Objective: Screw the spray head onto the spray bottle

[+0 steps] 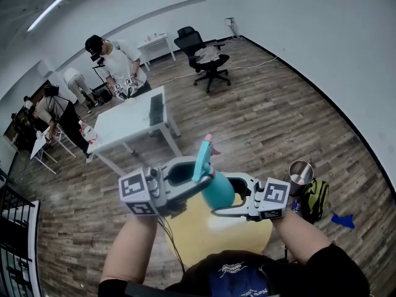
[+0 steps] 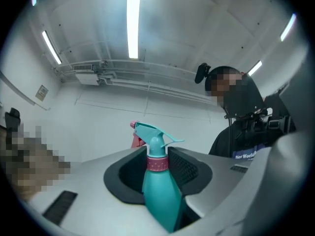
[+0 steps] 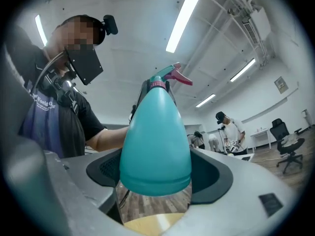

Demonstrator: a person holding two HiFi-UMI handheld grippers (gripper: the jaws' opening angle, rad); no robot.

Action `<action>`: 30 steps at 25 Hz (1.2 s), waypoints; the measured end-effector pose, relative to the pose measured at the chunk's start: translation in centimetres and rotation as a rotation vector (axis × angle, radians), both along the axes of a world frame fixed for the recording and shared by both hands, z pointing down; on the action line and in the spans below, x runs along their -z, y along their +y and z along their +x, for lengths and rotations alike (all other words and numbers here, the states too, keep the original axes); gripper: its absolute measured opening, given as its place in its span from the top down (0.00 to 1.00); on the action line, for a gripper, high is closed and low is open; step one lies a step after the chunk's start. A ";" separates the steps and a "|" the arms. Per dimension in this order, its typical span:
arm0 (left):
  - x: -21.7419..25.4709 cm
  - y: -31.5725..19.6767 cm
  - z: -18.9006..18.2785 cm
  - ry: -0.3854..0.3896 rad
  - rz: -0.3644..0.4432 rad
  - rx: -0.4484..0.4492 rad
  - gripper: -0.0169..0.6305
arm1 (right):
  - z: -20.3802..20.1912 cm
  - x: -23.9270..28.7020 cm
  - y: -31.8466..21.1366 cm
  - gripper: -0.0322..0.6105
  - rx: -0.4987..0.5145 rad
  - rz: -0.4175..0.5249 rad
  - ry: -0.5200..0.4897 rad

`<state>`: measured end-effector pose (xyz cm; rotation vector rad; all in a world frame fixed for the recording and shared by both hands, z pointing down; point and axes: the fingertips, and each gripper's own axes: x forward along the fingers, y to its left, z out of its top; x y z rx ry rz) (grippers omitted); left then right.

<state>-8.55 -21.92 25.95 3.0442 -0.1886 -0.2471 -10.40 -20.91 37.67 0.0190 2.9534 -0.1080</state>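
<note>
Right up close, the left claw point(image 2: 157, 156) is drawn narrow onto the pink collar point(image 2: 157, 164) at the foot of the spray head point(image 2: 151, 132). Its dark pads lie against the collar on either side, and the teal trigger stands up above the jaws. The right claw point(image 3: 155, 173) holds the spray bottle point(image 3: 155, 141) by its body, with a pad snug on each flank, just where the teal upper part meets the clear base.

From the head view the two claws face each other at chest height, and the bottle is carried in the air between them, tilted, head uppermost. Directly beneath it lies a round yellow counter point(image 1: 198, 235); the bottle does not touch it.

Farther out on the wood floor point(image 1: 266, 122), to the right, stand a metal bin point(image 1: 301, 172) and a yellow-and-black backpack point(image 1: 315, 198). Beyond, a white counter point(image 1: 133, 119) stands to the left, a person point(image 1: 117, 60) bends at its far end, and a black office chair point(image 1: 201, 54) stands near the back wall.
</note>
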 end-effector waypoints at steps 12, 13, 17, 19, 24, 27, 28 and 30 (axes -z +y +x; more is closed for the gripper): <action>1.0 2.8 0.2 0.109 -0.103 -0.323 0.67 | 0.1 1.8 3.8 0.32 0.266 -0.025 -0.118; 0.7 2.2 0.1 0.091 -0.094 -0.275 0.63 | 0.3 1.8 3.1 0.32 0.228 -0.013 -0.112; -0.2 -0.5 -1.3 0.069 -0.064 -0.007 0.57 | 0.2 0.6 0.5 0.32 0.032 0.053 -0.019; -0.4 -1.0 -1.8 0.053 -0.031 0.121 0.57 | 0.0 -0.1 -0.7 0.32 -0.069 0.081 0.030; -1.5 -2.8 -1.7 0.015 -0.061 0.353 0.57 | -0.2 -1.7 -2.9 0.32 -0.225 0.132 0.123; -2.5 -3.6 -1.1 -0.044 -0.057 0.430 0.57 | -0.6 -2.3 -3.6 0.32 -0.268 0.140 0.138; -2.6 -3.6 -1.0 -0.061 -0.044 0.441 0.62 | -0.8 -2.3 -3.6 0.32 -0.266 0.140 0.140; -2.3 -2.9 -0.6 -0.078 -0.013 0.405 0.69 | -1.0 -2.3 -3.0 0.32 -0.226 0.136 0.136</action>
